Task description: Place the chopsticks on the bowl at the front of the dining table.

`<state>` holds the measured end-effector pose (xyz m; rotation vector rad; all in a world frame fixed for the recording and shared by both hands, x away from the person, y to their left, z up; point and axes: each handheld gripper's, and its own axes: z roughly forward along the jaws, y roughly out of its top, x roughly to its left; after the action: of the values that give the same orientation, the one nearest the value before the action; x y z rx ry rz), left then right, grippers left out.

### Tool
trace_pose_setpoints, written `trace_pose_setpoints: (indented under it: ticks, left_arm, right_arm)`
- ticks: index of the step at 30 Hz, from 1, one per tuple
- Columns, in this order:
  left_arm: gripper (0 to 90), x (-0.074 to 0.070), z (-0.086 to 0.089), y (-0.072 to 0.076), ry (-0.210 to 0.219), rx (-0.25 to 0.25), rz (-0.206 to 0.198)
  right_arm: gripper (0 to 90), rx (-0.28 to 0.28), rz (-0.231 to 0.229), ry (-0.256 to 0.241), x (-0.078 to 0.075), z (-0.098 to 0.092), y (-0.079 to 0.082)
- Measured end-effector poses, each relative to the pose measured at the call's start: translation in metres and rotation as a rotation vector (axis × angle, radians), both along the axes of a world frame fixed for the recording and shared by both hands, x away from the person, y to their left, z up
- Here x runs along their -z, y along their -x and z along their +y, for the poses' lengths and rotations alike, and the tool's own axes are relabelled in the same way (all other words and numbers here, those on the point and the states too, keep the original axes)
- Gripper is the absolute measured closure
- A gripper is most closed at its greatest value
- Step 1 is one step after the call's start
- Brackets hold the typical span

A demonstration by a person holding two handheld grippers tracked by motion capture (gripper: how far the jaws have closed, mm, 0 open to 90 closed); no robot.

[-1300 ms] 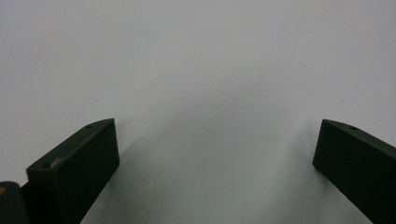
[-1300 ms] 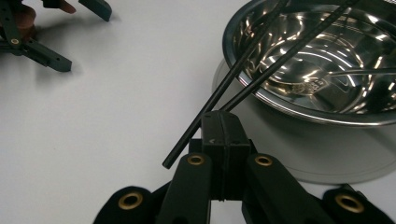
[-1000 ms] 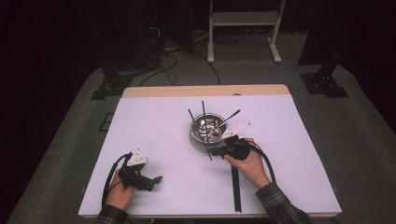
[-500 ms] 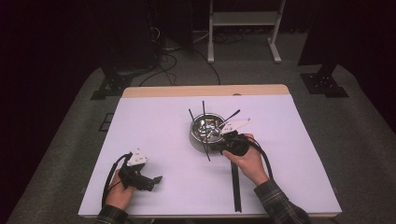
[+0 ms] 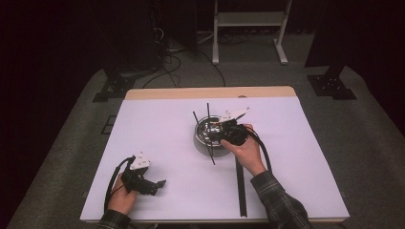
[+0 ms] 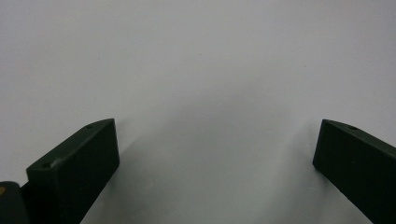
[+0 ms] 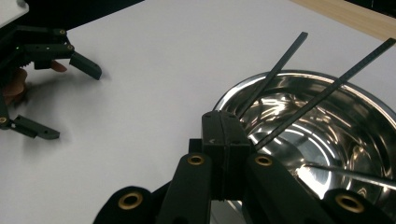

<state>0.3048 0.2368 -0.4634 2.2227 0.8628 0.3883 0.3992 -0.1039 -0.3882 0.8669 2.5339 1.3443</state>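
Observation:
A steel bowl (image 5: 203,138) (image 7: 327,121) stands mid-table with thin black sticks (image 5: 207,112) (image 7: 280,65) leaning out of it. My right gripper (image 5: 218,137) (image 7: 225,128) hovers at the bowl's near right rim, jaws pressed together. A black stick (image 5: 211,153) slants from it over the rim toward the near edge, so it looks held; the right gripper view hides the contact. My left gripper (image 5: 160,183) (image 6: 215,154) rests at the near left of the table, open wide over bare white surface. It also appears far off (image 7: 56,93) in the right gripper view.
A long black strip (image 5: 240,186) lies flat on the white table (image 5: 157,133) below the right hand, running to the near edge. A wooden edge (image 5: 210,92) borders the far side. Beyond it, stands and cables sit on the dark floor.
The right gripper has moved a little away from the person, up to the bowl's rim, with the stick in it. The left gripper has stayed put.

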Motion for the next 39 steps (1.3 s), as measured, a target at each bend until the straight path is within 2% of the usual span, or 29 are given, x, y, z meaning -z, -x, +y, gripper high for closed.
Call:
trace_pose_setpoints:
  ticks: [16,23,39]
  left_arm:
    - [0.0,0.000,0.000,0.000,0.000,0.000,0.000]
    - [0.0,0.000,0.000,0.000,0.001,-0.001,0.001]
    - [0.0,0.000,0.000,0.000,-0.001,0.000,0.001]
  right_arm:
    - [89.6,0.011,0.009,-0.003,0.003,0.025,-0.026]
    - [89.5,0.002,0.014,0.022,0.007,0.038,-0.034]
    - [89.5,0.025,0.037,0.056,0.017,0.044,-0.044]
